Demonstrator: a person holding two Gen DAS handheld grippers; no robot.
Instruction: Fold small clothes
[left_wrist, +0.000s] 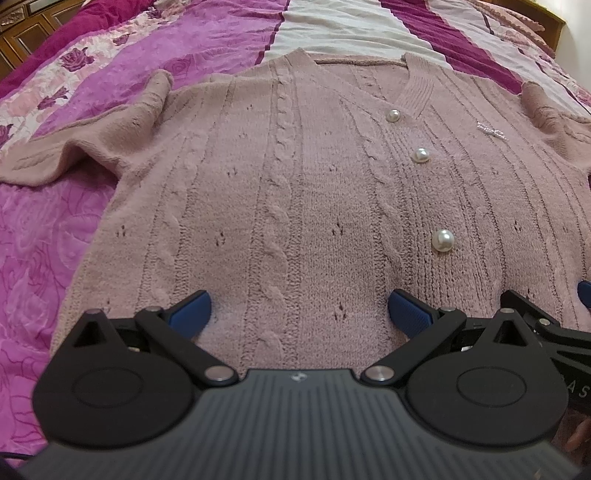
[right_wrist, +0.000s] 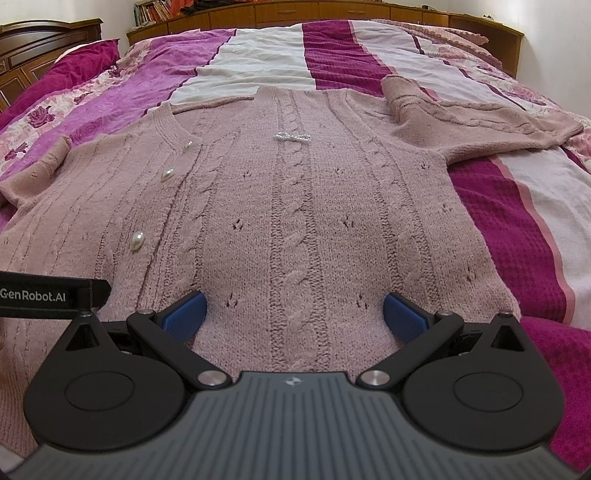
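1. Blue fingers (left_wrist: 192, 312) of the left gripper (left_wrist: 299, 314) are spread wide and hold nothing. They sit low over the bottom edge of the pink sweater (left_wrist: 295, 192).
2. Blue fingers (right_wrist: 184, 314) of the right gripper (right_wrist: 293, 314) are spread wide too, with nothing between them, at the same bottom edge.
3. At 9 o'clock in the right view, a black bar of the other gripper pokes in.
4. Three pearl buttons (left_wrist: 442, 240) run up toward 1 o'clock in the left view.
5. Farther up, a small shiny bow (right_wrist: 291, 137) sits at 12 o'clock in the right view.
6. One sleeve (right_wrist: 480, 125) lies out toward 2 o'clock.
7. Under it all is the pink and white bed cover (right_wrist: 266, 59).
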